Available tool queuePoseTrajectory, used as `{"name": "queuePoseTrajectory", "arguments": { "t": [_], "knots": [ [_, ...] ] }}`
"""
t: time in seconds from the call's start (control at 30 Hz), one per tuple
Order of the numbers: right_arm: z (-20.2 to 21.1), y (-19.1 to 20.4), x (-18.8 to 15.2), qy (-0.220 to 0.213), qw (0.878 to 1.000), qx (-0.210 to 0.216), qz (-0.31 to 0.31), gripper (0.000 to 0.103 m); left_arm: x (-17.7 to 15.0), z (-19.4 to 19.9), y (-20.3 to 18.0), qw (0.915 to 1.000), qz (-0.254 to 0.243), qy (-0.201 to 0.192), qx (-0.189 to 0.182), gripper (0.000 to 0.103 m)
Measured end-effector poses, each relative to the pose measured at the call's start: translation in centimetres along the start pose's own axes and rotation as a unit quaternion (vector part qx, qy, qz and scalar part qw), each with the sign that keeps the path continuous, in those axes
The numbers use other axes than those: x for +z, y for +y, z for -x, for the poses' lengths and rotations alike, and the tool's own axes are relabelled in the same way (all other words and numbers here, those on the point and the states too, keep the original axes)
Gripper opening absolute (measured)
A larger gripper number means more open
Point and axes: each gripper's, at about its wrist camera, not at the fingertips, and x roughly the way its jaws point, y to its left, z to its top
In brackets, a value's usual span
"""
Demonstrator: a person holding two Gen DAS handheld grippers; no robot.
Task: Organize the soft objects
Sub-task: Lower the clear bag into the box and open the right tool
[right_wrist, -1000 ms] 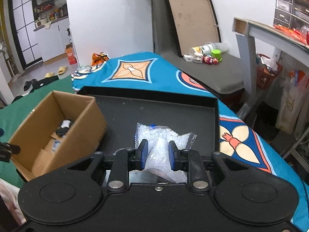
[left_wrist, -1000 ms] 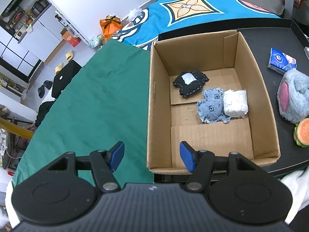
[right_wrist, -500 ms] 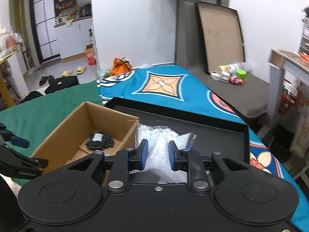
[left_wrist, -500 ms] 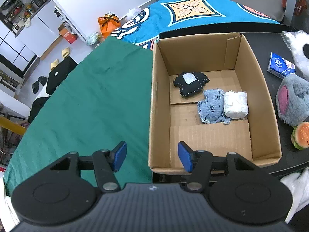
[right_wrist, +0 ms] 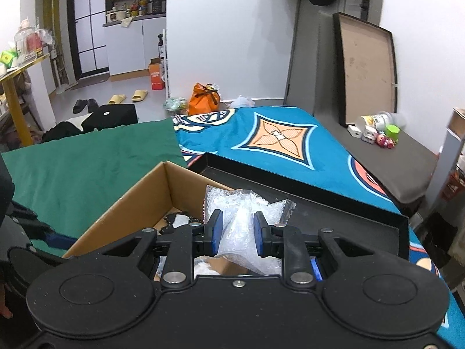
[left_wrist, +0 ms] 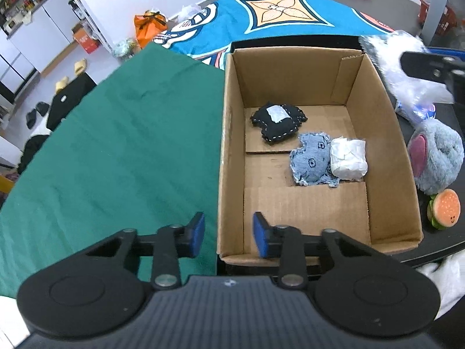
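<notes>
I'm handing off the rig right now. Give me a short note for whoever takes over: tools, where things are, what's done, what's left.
Right tool: shut on a clear plastic bag, above the cardboard box's far right corner.
Left tool: closing astride the box's near left wall, pads not pressing yet.
Done: black pouch, denim pouch and white bundle lie in the box.
Left: drop the bag in; the grey plush and burger toy lie on the black tray beside the box.
</notes>
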Motion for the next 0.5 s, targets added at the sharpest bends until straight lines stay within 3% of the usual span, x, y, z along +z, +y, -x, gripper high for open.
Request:
{"name": "queuePoseTrajectory", "arguments": {
  "t": [0.17,0.37,0.43,0.5],
  "knots": [
    [-0.7,1.0,0.7,0.002,1.000,0.000,0.015,0.023,-0.1,-0.4,0.7,0.9997,0.017,0.002,-0.015,0.012],
    [-1.3,1.9,1.7,-0.012,1.000,0.008,0.026,0.024,-0.2,-0.4,0.8,0.9996,0.018,-0.003,-0.020,0.010],
    [-1.4,2.0,1.9,-0.017,0.999,-0.001,0.031,0.040,-0.3,-0.4,1.0,0.9995,0.020,-0.004,-0.023,0.010],
    [-1.4,1.8,2.0,-0.020,0.999,-0.002,0.032,0.045,-0.3,-0.4,1.1,0.9994,0.022,-0.005,-0.027,0.009]
  ]
}}
